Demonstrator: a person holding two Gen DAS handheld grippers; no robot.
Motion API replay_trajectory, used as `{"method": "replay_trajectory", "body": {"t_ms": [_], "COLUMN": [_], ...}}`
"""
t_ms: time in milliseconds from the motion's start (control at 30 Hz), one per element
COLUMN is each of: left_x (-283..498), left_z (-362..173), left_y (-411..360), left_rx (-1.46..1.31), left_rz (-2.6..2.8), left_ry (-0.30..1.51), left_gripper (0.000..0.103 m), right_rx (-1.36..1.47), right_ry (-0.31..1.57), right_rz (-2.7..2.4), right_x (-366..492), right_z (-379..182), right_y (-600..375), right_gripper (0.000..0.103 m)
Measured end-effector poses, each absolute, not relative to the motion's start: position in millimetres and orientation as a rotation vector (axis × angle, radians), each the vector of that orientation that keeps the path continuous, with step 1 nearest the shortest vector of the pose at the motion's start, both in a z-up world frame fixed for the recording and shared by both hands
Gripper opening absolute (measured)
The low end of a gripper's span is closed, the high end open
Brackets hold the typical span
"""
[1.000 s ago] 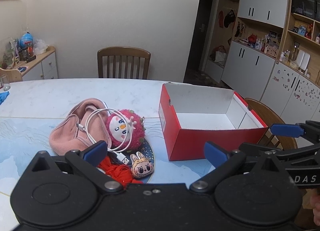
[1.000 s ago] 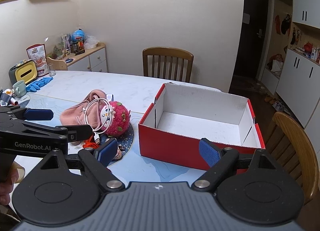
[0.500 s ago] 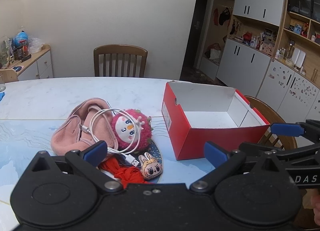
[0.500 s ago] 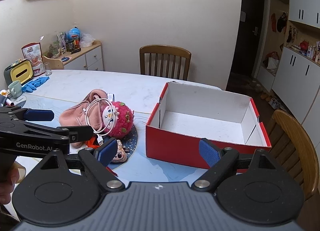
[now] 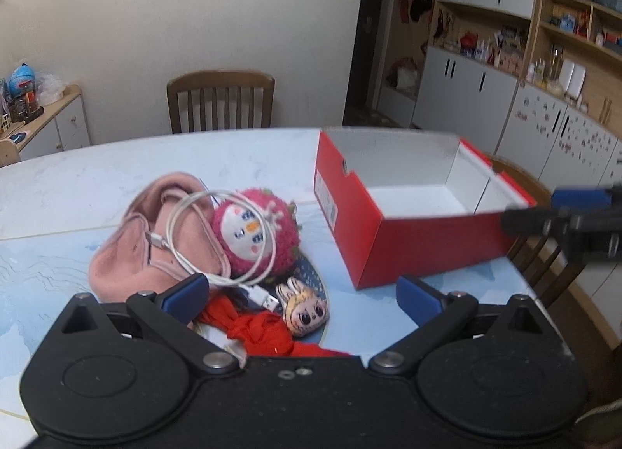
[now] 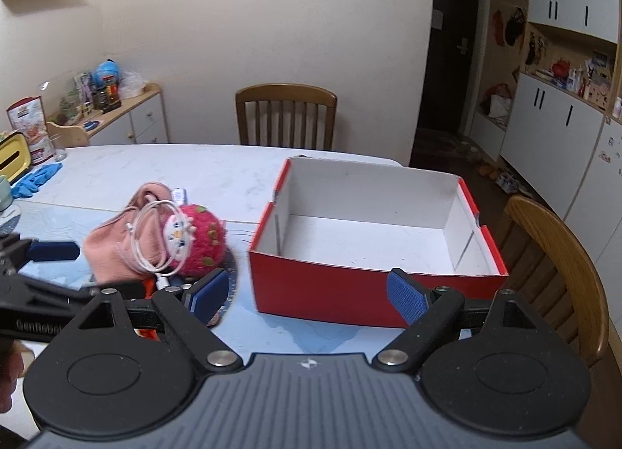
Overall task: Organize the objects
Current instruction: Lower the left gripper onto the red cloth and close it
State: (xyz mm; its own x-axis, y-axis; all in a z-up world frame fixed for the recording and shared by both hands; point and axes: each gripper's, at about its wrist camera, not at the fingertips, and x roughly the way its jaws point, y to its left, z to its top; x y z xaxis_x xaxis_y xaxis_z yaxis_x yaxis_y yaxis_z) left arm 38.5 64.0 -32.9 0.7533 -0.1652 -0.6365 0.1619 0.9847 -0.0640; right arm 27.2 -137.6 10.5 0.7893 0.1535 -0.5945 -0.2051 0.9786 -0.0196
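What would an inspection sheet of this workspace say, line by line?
Surface: pale table, blue patterned mat on its near part.
Job's things: red box open, nothing in it; beside it a pile: pink pouch, pink plush, small doll, red cloth.
Clutter: blue gloves and glass at the far edge.
Grippers: left gripper open above the pile; right gripper open before the box; both hold nothing.
Cables: white cable coiled over pouch and plush.
Surroundings: chairs, cabinets, sideboard.
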Motion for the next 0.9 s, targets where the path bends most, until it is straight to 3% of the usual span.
{"method": "replay_trajectory", "body": {"t_ms": [367,900], "left_x": [63,89], "left_z": [-87,-121], "left_y": [57,55], "left_rx": [-0.057,-0.069], "left_rz": [-0.067,0.1], "left_ry": [0.883,0.996], "left_gripper": [0.096,0.09], "right_rx": [-0.102,-0.165], "right_ry": [0.652,0.751], "right_rz": [0.114,0.036], "right_x": [82,171], "right_z": [6,-31], "right_y": [-204,-277], "right_gripper": [0.089,0.086]}}
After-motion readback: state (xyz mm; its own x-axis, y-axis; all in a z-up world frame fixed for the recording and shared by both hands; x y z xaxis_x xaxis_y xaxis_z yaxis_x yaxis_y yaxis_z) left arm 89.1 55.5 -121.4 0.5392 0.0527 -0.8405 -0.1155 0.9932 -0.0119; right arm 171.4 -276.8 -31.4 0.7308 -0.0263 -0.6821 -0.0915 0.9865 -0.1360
